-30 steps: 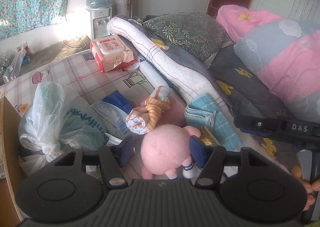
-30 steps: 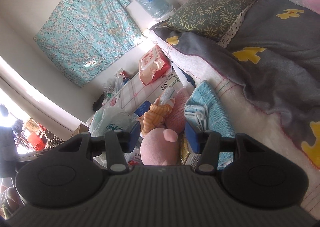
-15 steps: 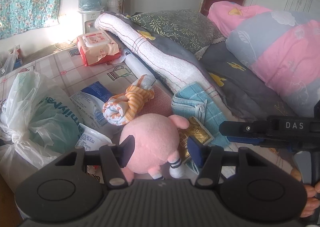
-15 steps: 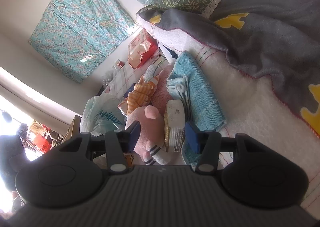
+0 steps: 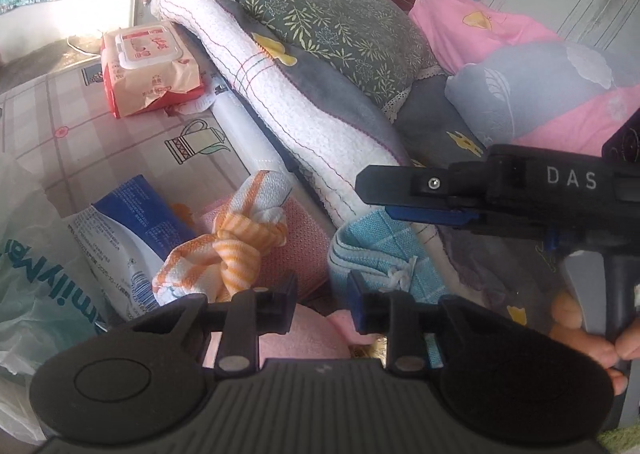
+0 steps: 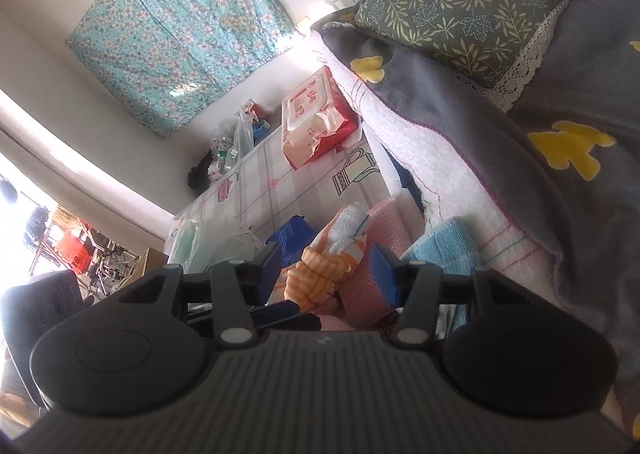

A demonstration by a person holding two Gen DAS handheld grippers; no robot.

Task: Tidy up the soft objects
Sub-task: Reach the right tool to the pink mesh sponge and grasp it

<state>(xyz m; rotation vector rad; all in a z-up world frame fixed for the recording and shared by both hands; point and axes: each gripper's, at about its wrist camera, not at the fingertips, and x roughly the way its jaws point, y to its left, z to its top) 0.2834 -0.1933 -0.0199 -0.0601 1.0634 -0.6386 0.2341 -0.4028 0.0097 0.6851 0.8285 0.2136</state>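
Observation:
A pink plush toy (image 5: 304, 338) lies right under my left gripper (image 5: 320, 306), whose jaws stand narrowed around its top; contact is hidden. Beyond it lie a knotted orange-striped cloth (image 5: 228, 250), a pink cloth (image 5: 300, 250) and a folded blue towel (image 5: 384, 254). My right gripper (image 6: 326, 274) is open, its jaws either side of the orange-striped cloth (image 6: 324, 266) and pink cloth (image 6: 372, 274), touching neither. It shows from the side in the left wrist view (image 5: 420, 202), above the blue towel (image 6: 448, 250).
A rolled white blanket (image 5: 288, 102), a green leaf pillow (image 5: 352, 30) and pink-grey bedding (image 5: 560, 94) fill the bed on the right. A red wipes pack (image 5: 148, 66), a blue packet (image 5: 136, 218) and a plastic bag (image 5: 32, 274) lie on the checked cloth (image 5: 60, 122).
Both grippers have moved forward and lower over the pile. My left jaws have narrowed over the pink plush. The right gripper now frames the orange cloth instead of the plush.

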